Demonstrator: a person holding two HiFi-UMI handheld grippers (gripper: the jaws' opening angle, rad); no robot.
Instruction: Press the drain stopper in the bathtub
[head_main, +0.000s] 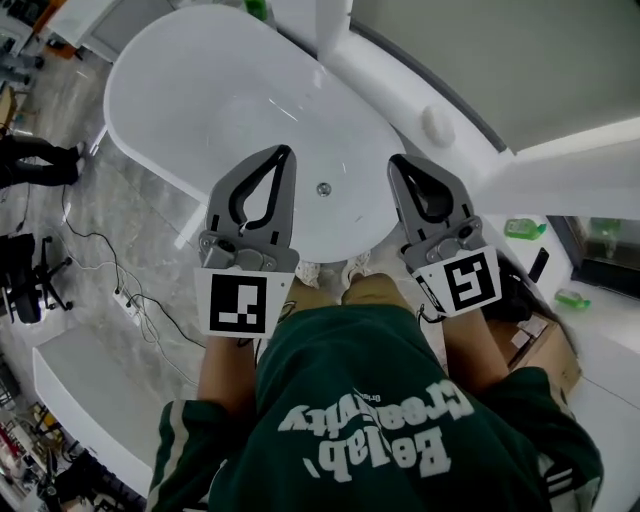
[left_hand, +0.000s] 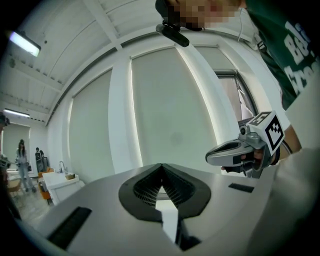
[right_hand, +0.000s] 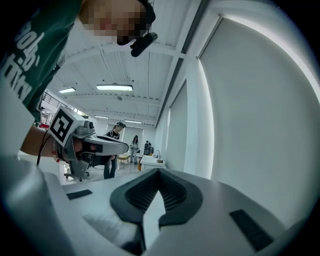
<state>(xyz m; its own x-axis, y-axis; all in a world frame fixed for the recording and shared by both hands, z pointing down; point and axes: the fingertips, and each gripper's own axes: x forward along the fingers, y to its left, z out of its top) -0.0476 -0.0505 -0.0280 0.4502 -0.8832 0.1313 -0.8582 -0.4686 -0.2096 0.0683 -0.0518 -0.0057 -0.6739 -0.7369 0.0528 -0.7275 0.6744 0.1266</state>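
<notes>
White tub (head_main: 150, 70), stopper (head_main: 323, 188) on its floor, seen between both grippers (neither touches it). Left gripper (head_main: 287, 153) jaws together, empty; right gripper (head_main: 394, 160) the same.

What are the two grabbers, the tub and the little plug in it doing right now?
left gripper: shut, nothing between its jaws, not touching the plug.
right gripper: shut, nothing between its jaws, not touching the plug.
drain stopper: in the tub floor, untouched; too small to tell if it is pressed down or popped up.
bathtub: no water to be seen in it.
</notes>
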